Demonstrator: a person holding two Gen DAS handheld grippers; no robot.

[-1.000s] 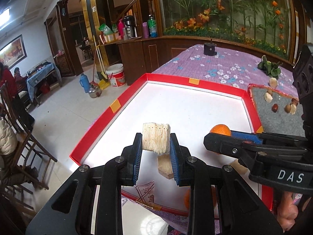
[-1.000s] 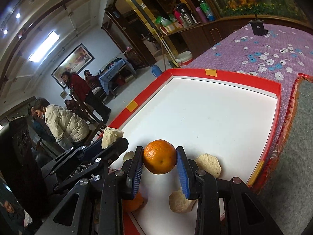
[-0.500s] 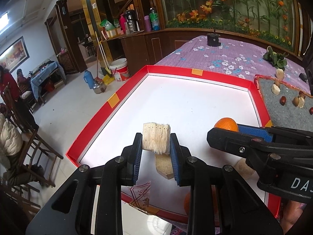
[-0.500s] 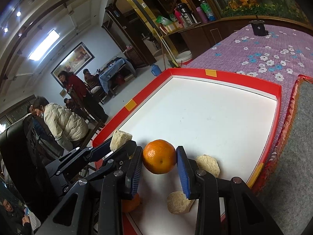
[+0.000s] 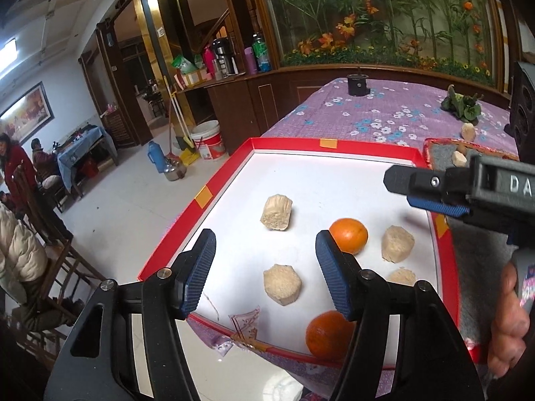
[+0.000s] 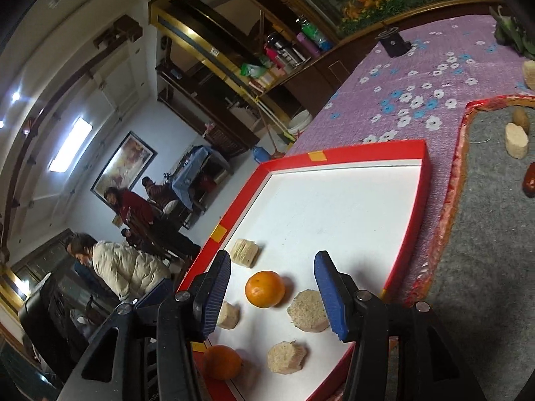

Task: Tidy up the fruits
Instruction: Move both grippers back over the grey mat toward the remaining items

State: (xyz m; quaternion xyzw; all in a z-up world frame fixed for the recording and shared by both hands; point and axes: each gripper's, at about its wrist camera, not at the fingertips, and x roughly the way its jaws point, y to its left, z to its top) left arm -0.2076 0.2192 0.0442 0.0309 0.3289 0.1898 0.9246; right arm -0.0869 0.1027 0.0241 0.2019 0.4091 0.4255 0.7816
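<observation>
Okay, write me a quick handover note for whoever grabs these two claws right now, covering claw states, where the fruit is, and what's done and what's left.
Left claw: open, nothing held; its jaws have just been opening.
Right claw: open, nothing held; its jaws have just been opening.
In the red-rimmed white tray: two oranges, one mid-tray and one at the near edge, plus the ribbed beige piece and three more beige chunks around them.
Done: the ribbed piece and the mid-tray orange are set down in the tray.
Left: pieces remain on the grey mat to the right, including a beige chunk and a dark red fruit.
</observation>
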